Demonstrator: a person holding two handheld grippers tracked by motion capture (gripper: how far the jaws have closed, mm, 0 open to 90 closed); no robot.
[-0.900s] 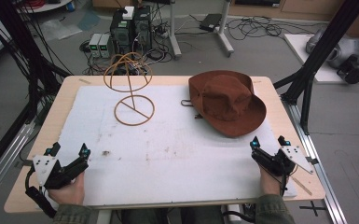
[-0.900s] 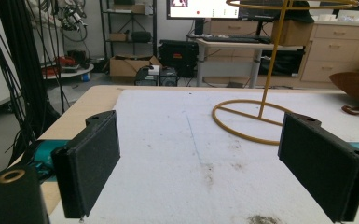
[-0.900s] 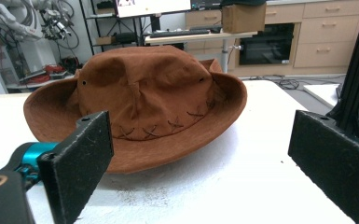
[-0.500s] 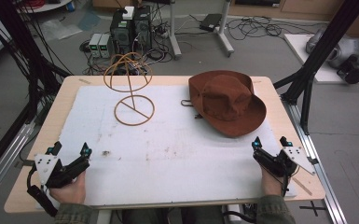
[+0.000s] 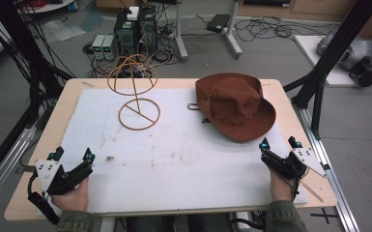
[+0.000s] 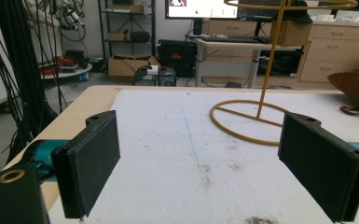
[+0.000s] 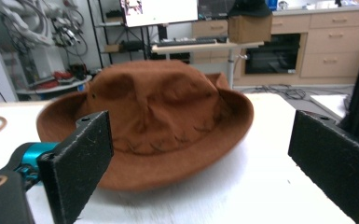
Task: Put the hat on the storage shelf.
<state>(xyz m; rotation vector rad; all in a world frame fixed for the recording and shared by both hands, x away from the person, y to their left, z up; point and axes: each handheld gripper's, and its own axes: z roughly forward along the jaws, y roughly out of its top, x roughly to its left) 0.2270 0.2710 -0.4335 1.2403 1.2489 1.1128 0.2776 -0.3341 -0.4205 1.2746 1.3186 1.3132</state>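
Both grippers' jaws stand wide apart, holding nothing. Right gripper (image 5: 276,145) sits at the near right, with the brown hat (image 5: 235,105) just beyond it. Left gripper (image 5: 72,156) is near left, well apart from the wire stand (image 5: 137,96) at far left; the right hand is nearer the hat.

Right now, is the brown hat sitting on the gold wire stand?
No, the brown hat lies on the table, apart from the wire hat stand.

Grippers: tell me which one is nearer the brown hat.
The right gripper, just short of the hat's brim; the left gripper sits at the opposite near corner.
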